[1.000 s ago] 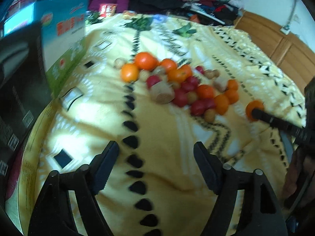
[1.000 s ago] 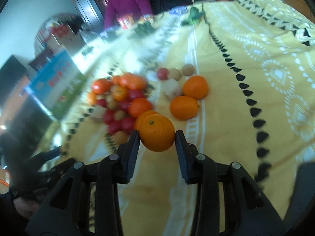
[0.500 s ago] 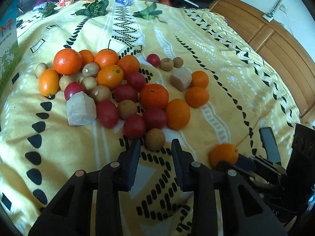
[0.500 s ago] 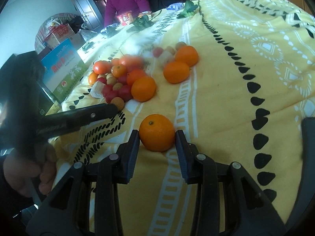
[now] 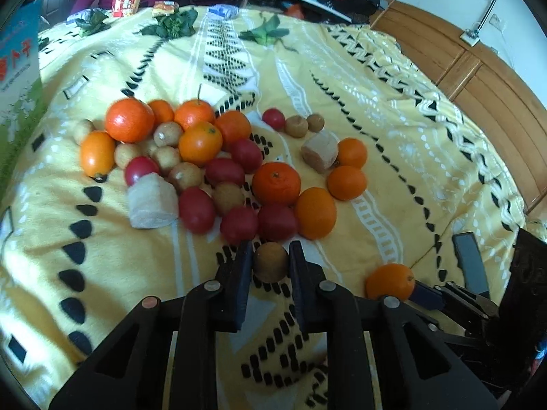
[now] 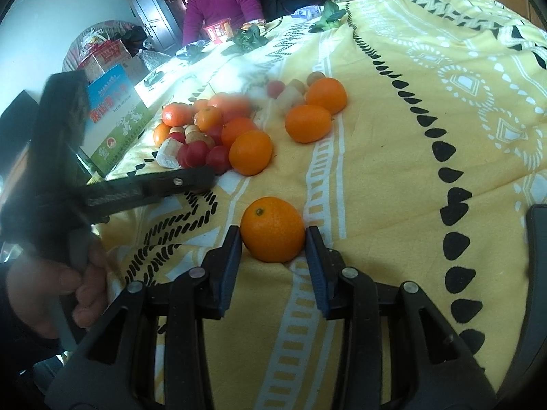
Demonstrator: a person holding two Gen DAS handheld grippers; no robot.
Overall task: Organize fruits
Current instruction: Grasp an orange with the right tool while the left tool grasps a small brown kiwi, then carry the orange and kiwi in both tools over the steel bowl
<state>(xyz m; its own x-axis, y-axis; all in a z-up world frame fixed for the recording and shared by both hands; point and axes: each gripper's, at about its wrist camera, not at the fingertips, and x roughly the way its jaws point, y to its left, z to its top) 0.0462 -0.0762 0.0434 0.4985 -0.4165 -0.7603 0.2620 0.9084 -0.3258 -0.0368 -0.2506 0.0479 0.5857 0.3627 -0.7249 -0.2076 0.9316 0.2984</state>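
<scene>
- Sorting is under way on the yellow bedspread (image 5: 393,78), which carries a mixed heap of fruit (image 5: 218,164): oranges, red ones and small brown ones.
- The left hand-held gripper (image 5: 270,263) has just been closing, and its pads now press both sides of a small brown fruit (image 5: 270,261) at the near edge of the heap, just in front of the red ones.
- The right hand-held gripper (image 6: 272,235) is narrowed onto an orange (image 6: 272,229) that sits on the bedspread well clear of the heap, to its near right.
- Judging by this, the brown fruit is being picked and the orange set down.
- Next, the left calls for a straight lift so the neighbouring red fruit are not nudged, then carrying to its own kind; the right needs to let go.
</scene>
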